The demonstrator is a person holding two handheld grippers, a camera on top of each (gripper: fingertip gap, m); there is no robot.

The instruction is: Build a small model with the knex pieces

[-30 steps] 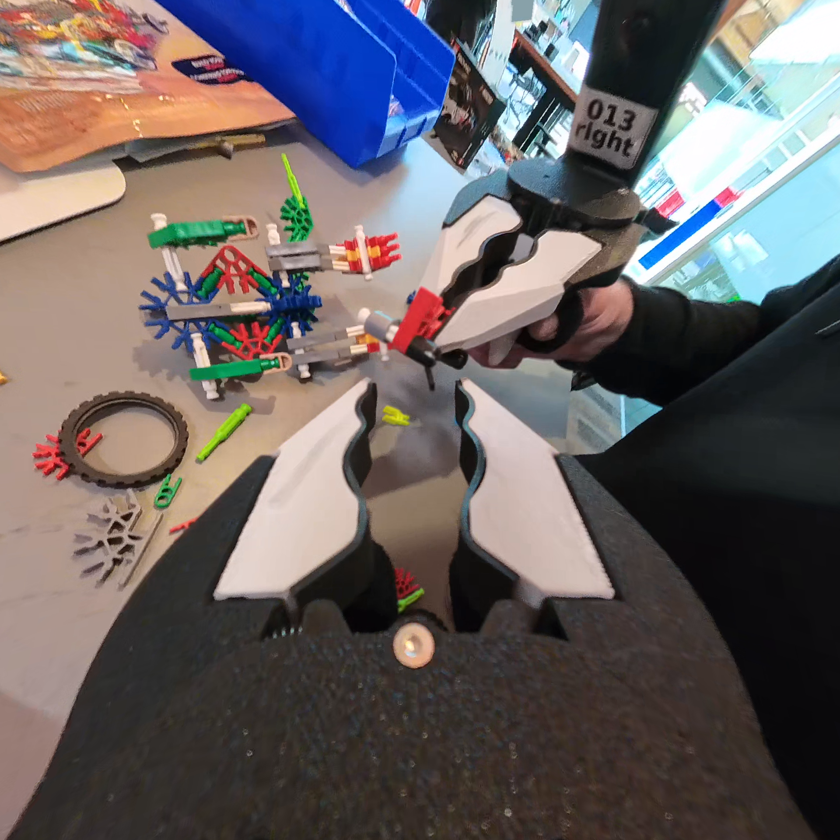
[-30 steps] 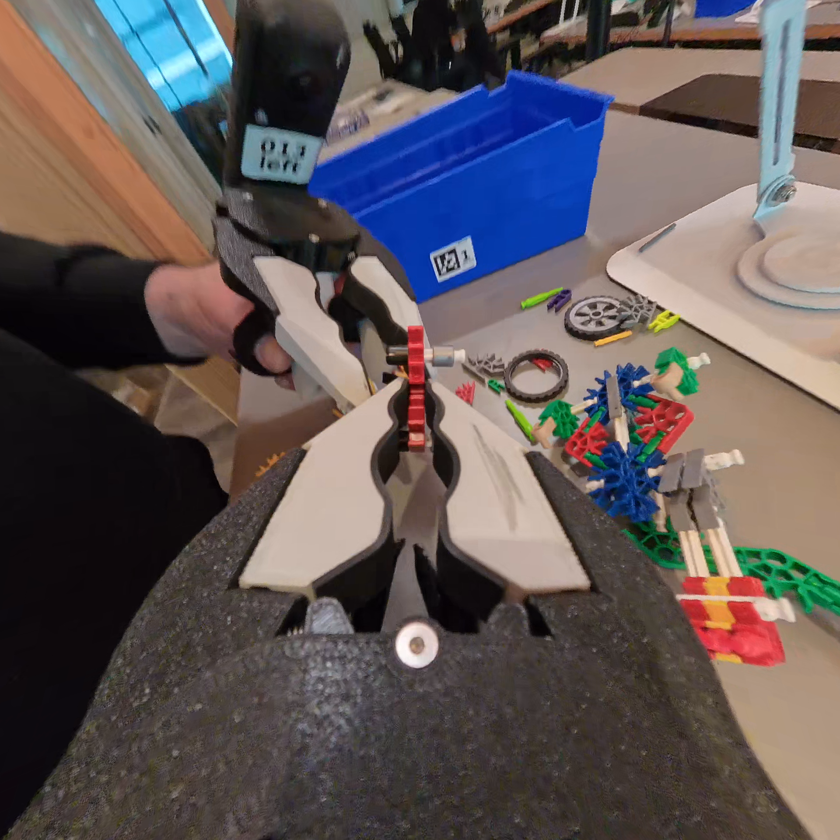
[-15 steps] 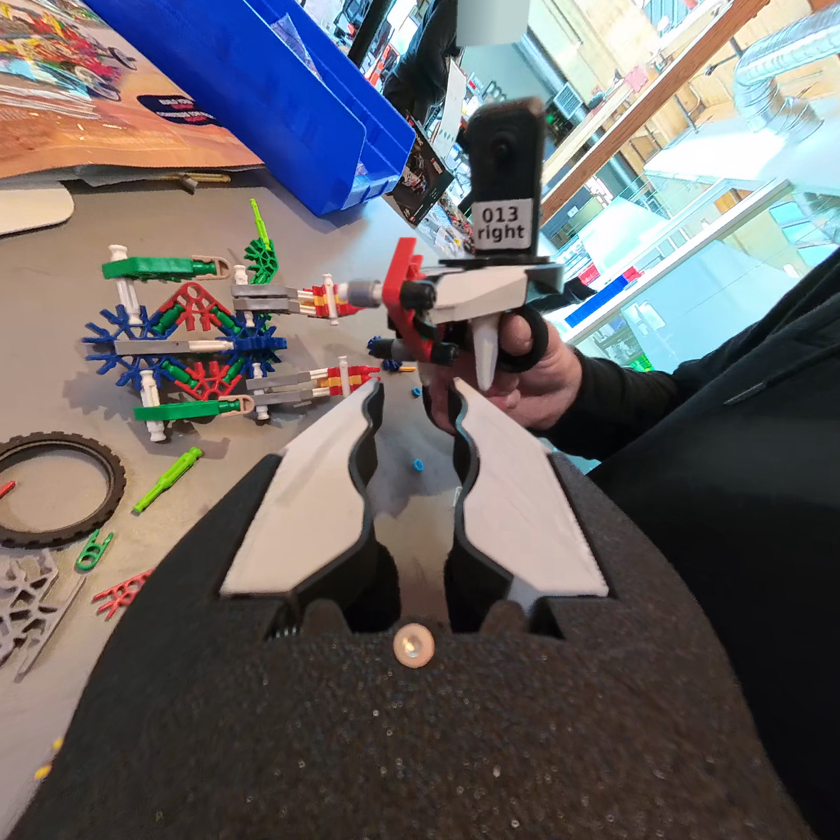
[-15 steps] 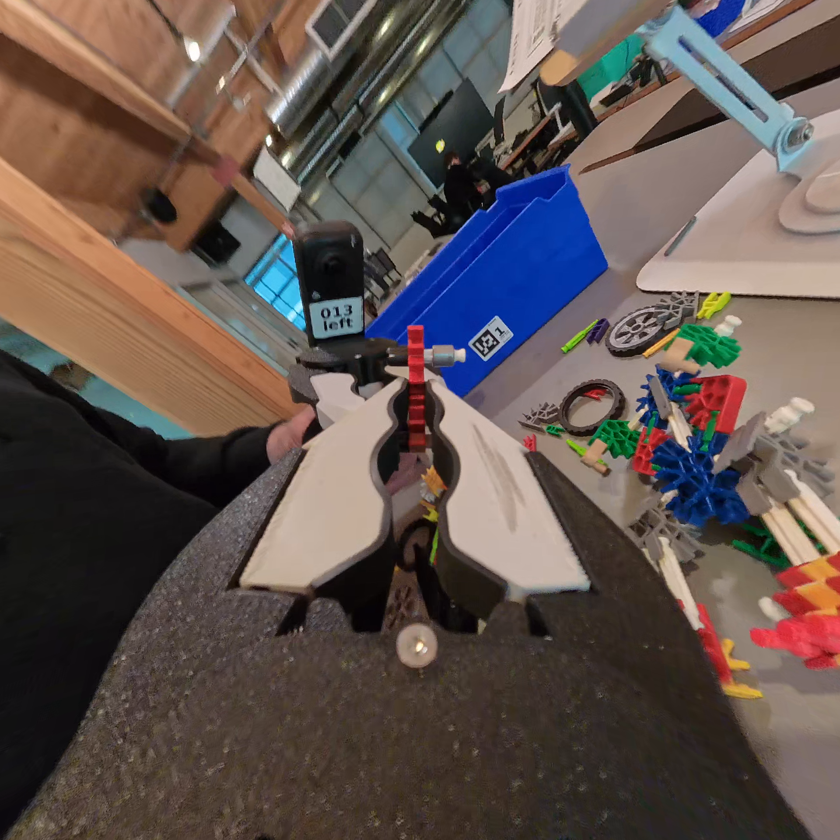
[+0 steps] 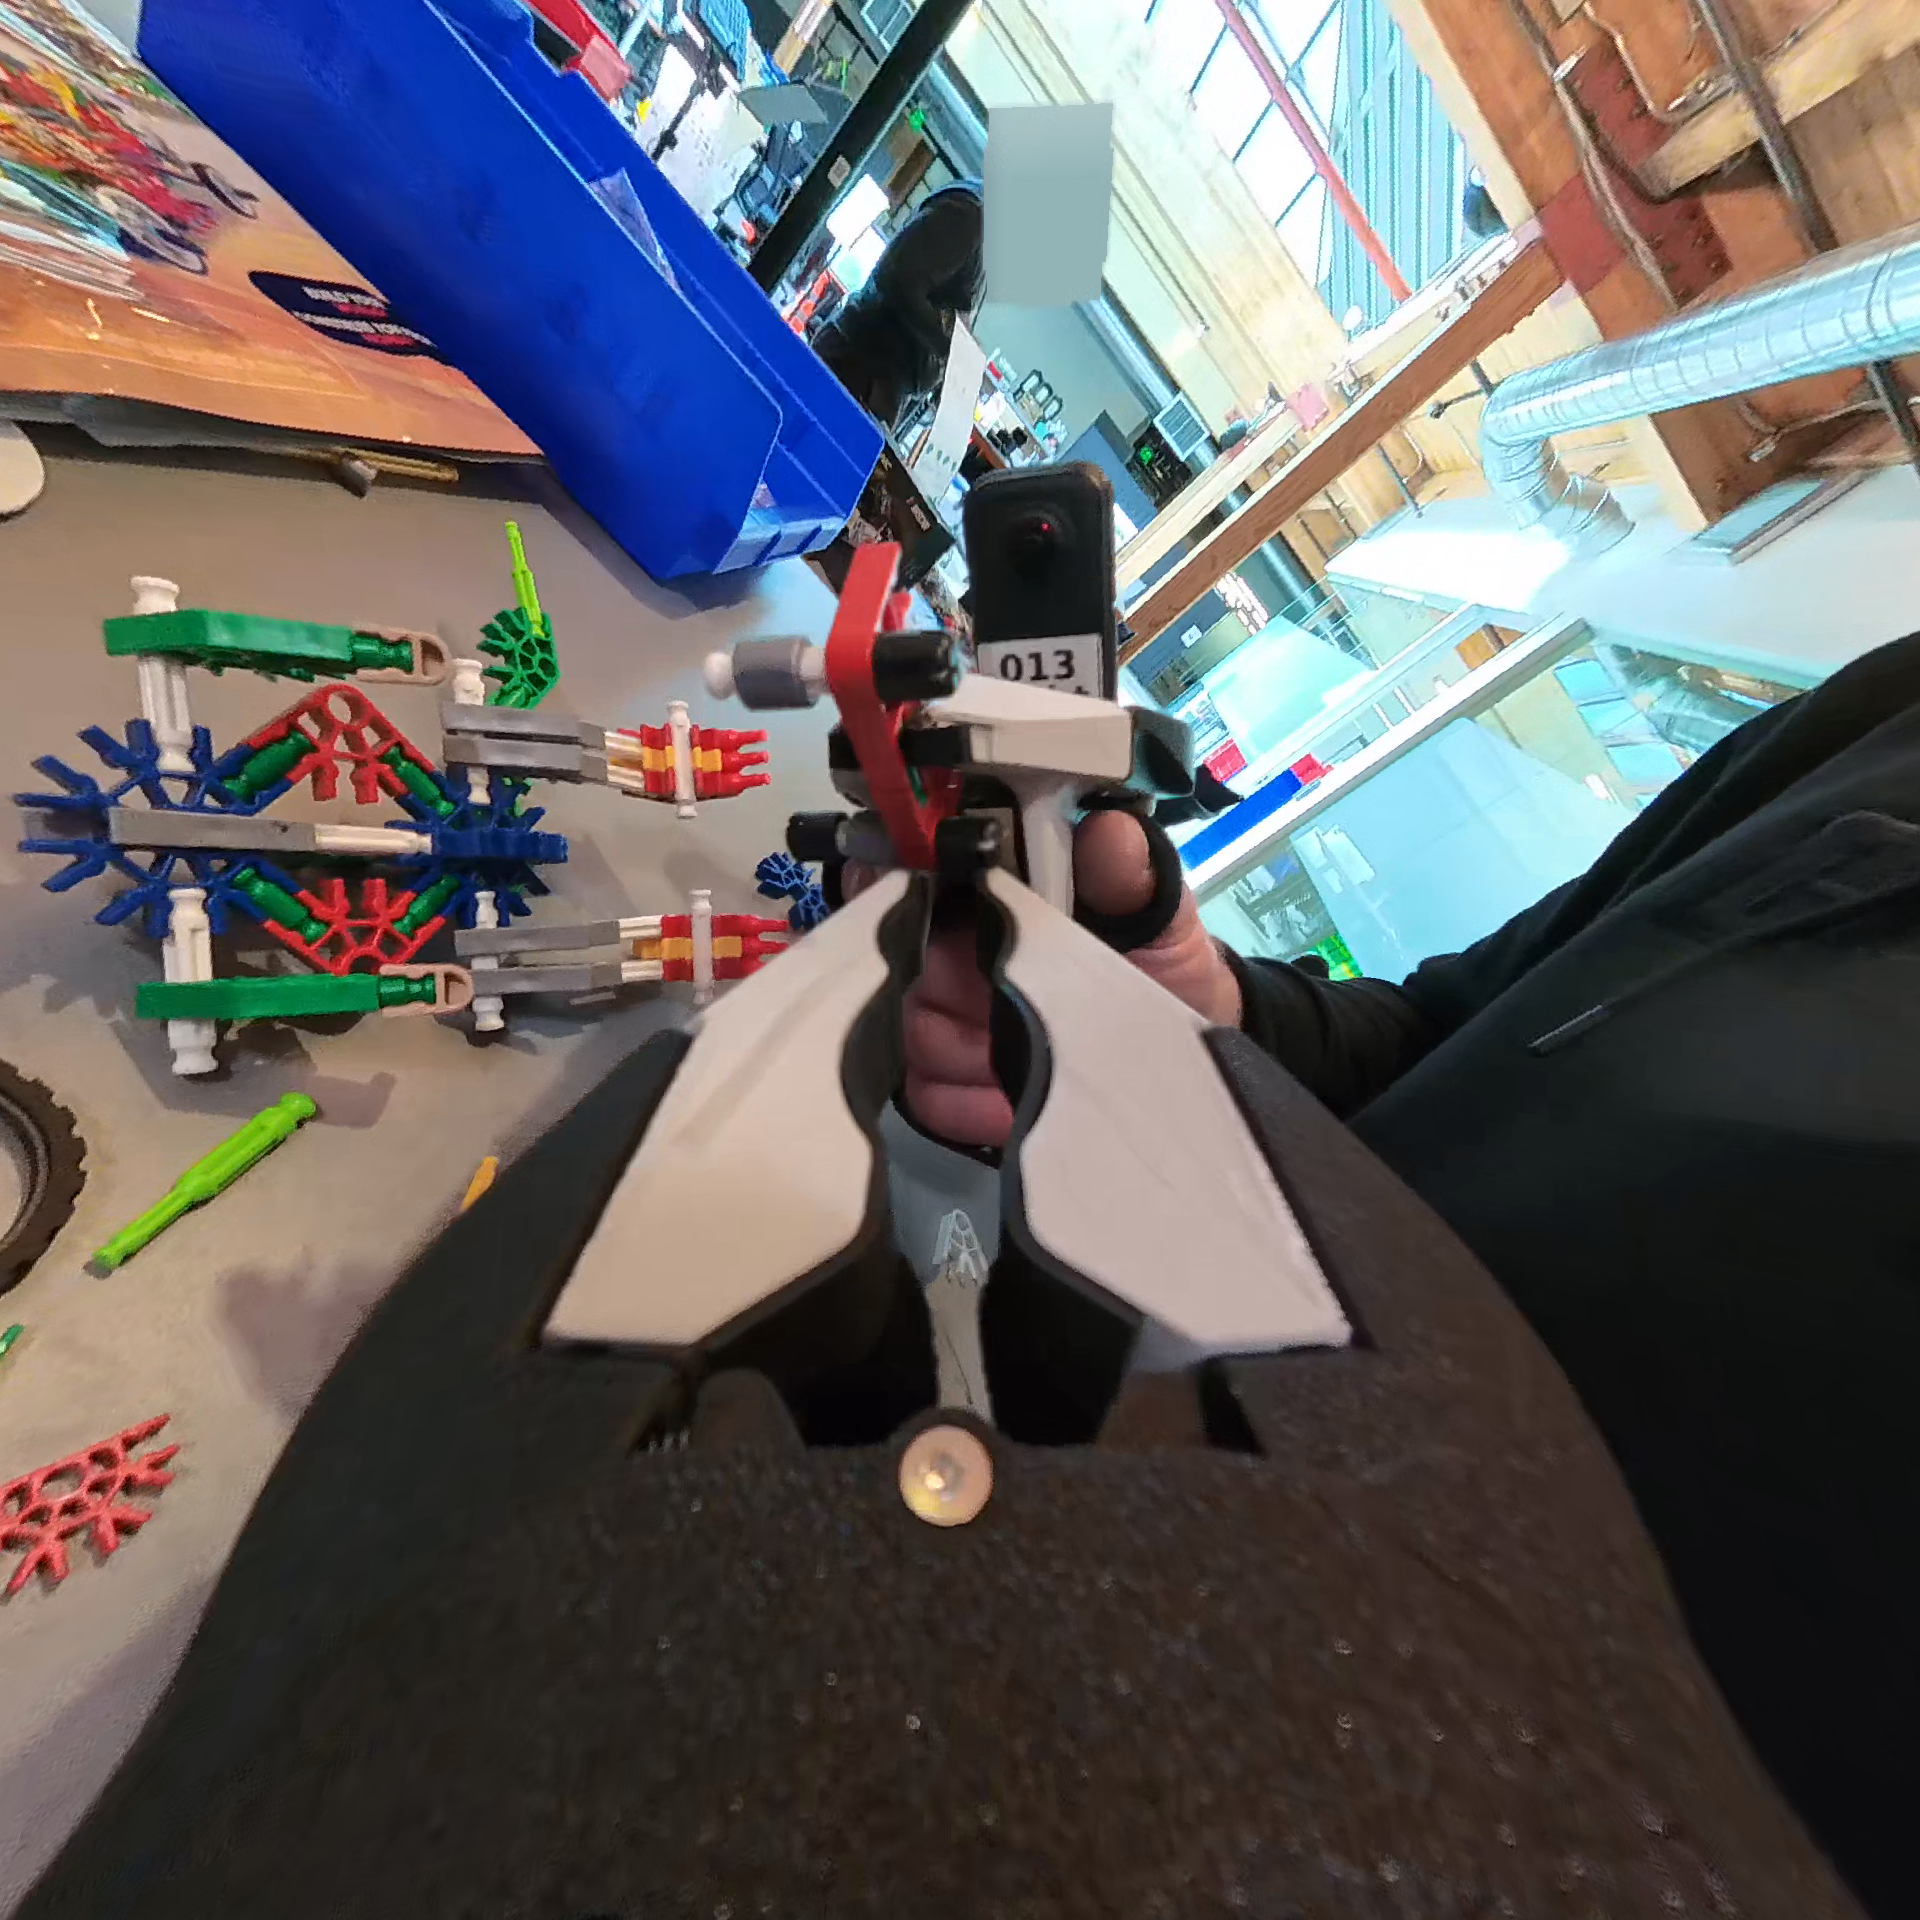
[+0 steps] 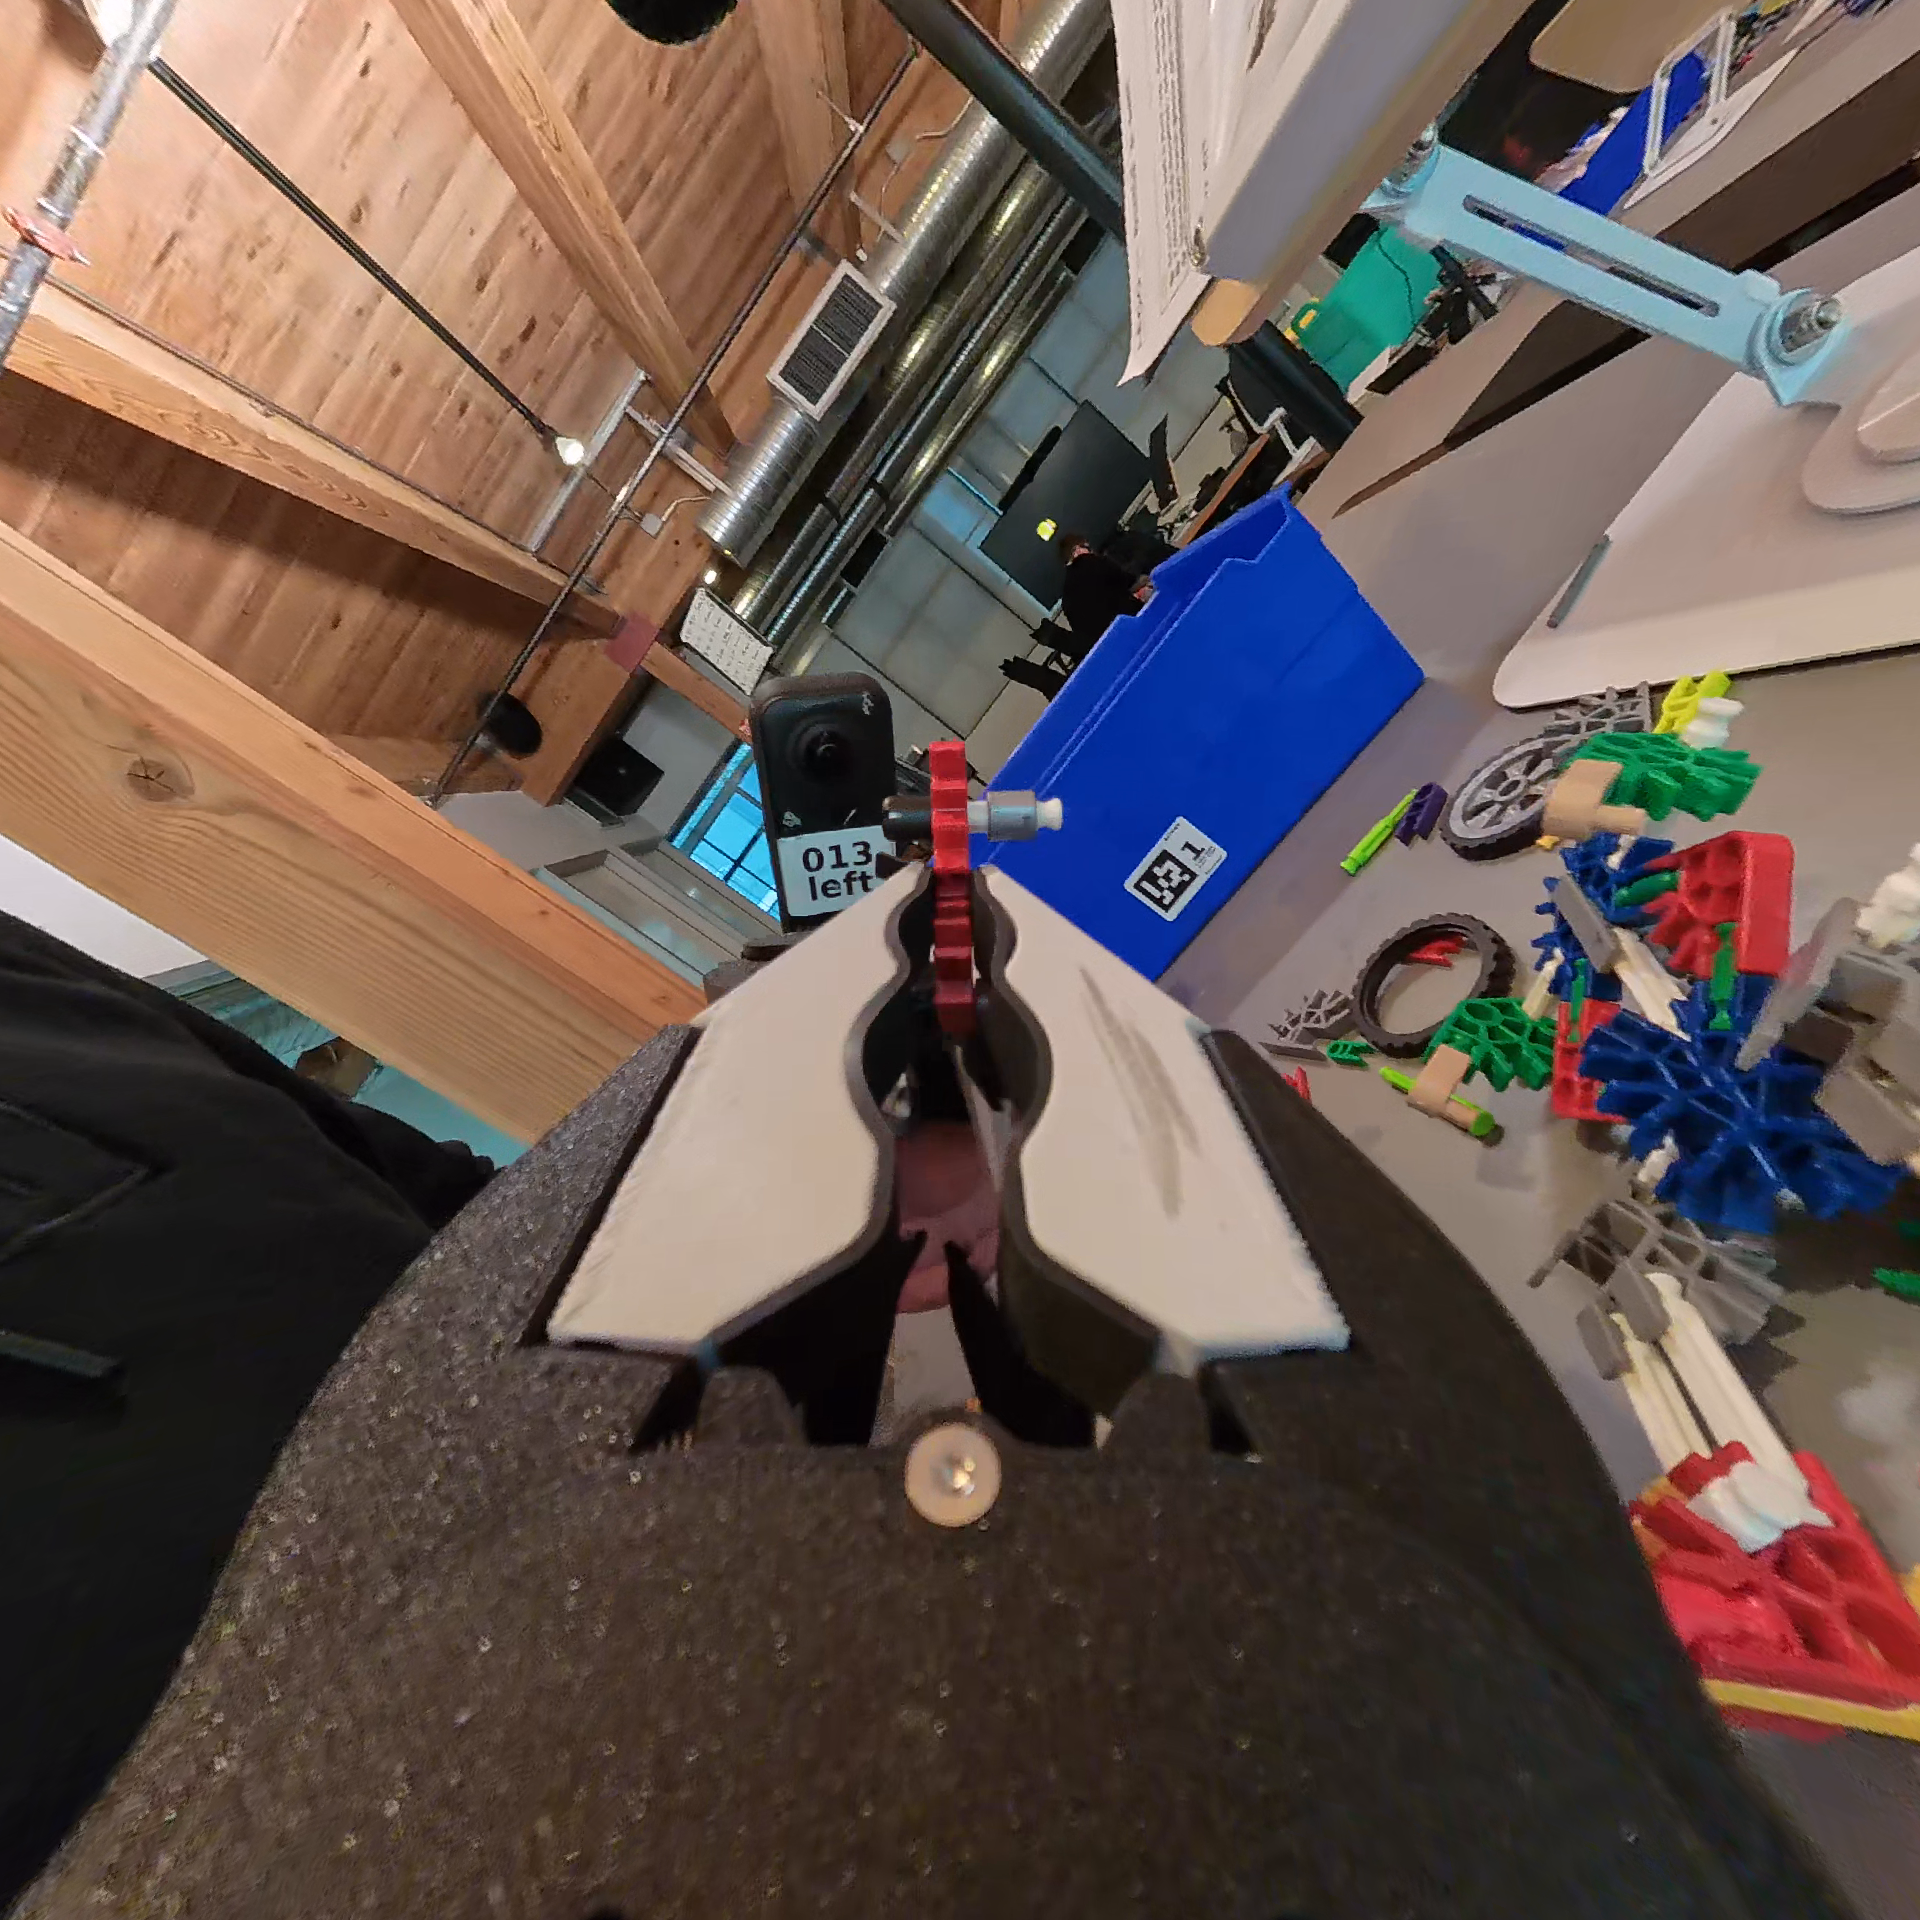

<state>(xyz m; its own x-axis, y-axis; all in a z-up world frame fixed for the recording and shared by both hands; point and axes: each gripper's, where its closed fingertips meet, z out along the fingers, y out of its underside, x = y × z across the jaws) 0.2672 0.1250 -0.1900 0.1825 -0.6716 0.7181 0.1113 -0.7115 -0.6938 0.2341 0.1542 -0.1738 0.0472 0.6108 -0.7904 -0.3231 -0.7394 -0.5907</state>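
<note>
My right gripper [image 6: 948, 883] is shut on a flat red connector [image 6: 948, 831] and holds it upright in the air. A grey rod with a white tip [image 6: 1013, 816] and black pegs [image 5: 914, 660] stick through the connector. In the left wrist view the red connector [image 5: 868, 686] stands just past my left gripper [image 5: 935, 883]. The left jaws are closed narrow on its lower end, beside a lower black peg [image 5: 816, 831]. The right gripper's white finger [image 5: 1039, 727] clamps the connector from the right. A hand [image 5: 1132, 883] holds that gripper.
A built model of blue, red, green and grey pieces [image 5: 312, 831] lies on the grey table, also in the right wrist view [image 6: 1714, 1091]. A blue bin [image 6: 1195, 748] stands behind. A black tyre ring [image 6: 1434, 982], a lime rod [image 5: 197, 1184] and a red snowflake piece [image 5: 73, 1496] lie loose.
My left gripper has risen toward the right gripper and its jaws have closed from wide open onto the lower end of the red connector. The right gripper has tilted upward with the connector.
</note>
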